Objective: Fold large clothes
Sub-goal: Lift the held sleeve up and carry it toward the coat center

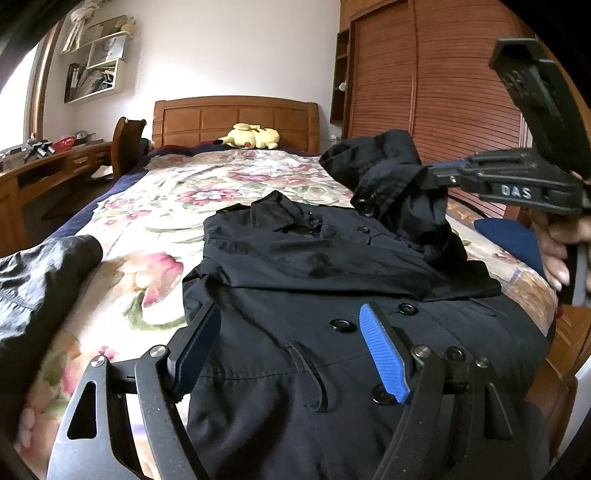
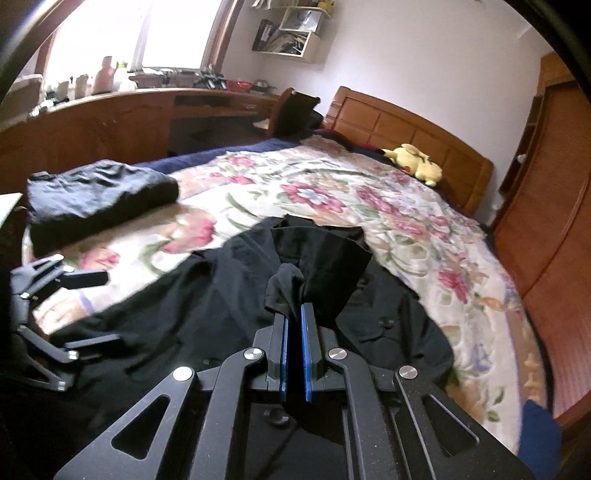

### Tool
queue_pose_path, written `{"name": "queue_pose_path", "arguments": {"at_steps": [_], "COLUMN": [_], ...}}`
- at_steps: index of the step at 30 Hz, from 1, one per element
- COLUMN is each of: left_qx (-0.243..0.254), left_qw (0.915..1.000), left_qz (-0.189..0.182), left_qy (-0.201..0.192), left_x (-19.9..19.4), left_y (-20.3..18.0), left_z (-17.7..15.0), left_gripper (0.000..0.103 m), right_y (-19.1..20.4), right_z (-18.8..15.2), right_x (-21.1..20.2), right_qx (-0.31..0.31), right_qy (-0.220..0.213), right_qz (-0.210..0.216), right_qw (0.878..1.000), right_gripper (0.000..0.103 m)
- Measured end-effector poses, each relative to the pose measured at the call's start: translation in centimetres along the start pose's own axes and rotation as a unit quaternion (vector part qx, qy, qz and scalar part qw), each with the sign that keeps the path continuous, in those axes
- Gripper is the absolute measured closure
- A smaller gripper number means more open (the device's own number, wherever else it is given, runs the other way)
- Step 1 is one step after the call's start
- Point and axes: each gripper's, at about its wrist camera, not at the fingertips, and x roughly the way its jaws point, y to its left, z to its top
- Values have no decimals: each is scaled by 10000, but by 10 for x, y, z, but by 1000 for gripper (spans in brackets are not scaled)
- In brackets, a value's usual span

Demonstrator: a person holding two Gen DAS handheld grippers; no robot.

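Coat: While it lies spread, buttons up, on the flowered bedspread [image 1: 155, 192], the black coat [image 1: 332, 280] has one sleeve [image 1: 384, 173] lifted off the bed.
Right gripper: The right gripper [image 2: 294, 314] has its blue pads [image 2: 306, 354] pressed together on a bunch of the sleeve's cloth [image 2: 321, 254], which hangs out past the fingertips above the coat's body.
Left gripper: The left gripper [image 1: 291, 325] is spread wide and holds nothing; it hangs just above the coat's front, its fingers either side of a row of black buttons [image 1: 341, 325].
Writing: The letters "DAS" [image 1: 516, 192] can be read in pale print on the side of the right gripper, seen from the left wrist.
Folded garment: A second dark garment [image 2: 99, 195] sits folded near the bed's corner, well apart from the coat.
Shelves: White wall shelves [image 2: 291, 29] hold books or papers; titles are too blurred to read.
Headboard: A yellow plush toy [image 1: 251, 136] lies by the wooden headboard [image 1: 236, 118].
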Motion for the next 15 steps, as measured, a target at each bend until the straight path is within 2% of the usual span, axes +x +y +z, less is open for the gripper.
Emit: {"name": "queue_pose_path", "arguments": {"at_steps": [5, 9, 11, 13, 15], "left_qx": [-73, -154, -197, -223, -234], "left_qw": [9999, 9998, 9997, 9996, 9996], "left_qz": [92, 149, 152, 153, 153], "left_qy": [-3, -16, -12, -1, 10], "left_x": [-1, -5, -6, -6, -5], "left_y": [9, 17, 20, 21, 22], "left_z": [0, -2, -3, -5, -5], "left_gripper": [25, 25, 25, 25, 25], "right_y": [5, 6, 6, 6, 2], "right_z": [-10, -15, -17, -17, -17], "right_x": [4, 12, 15, 16, 15], "right_qx": [126, 196, 191, 200, 286], "right_qy": [-79, 58, 118, 133, 131], "right_qz": [274, 353, 334, 271, 259], "right_qw": [9995, 9992, 9992, 9993, 9992], "right_gripper": [97, 97, 90, 76, 68]}}
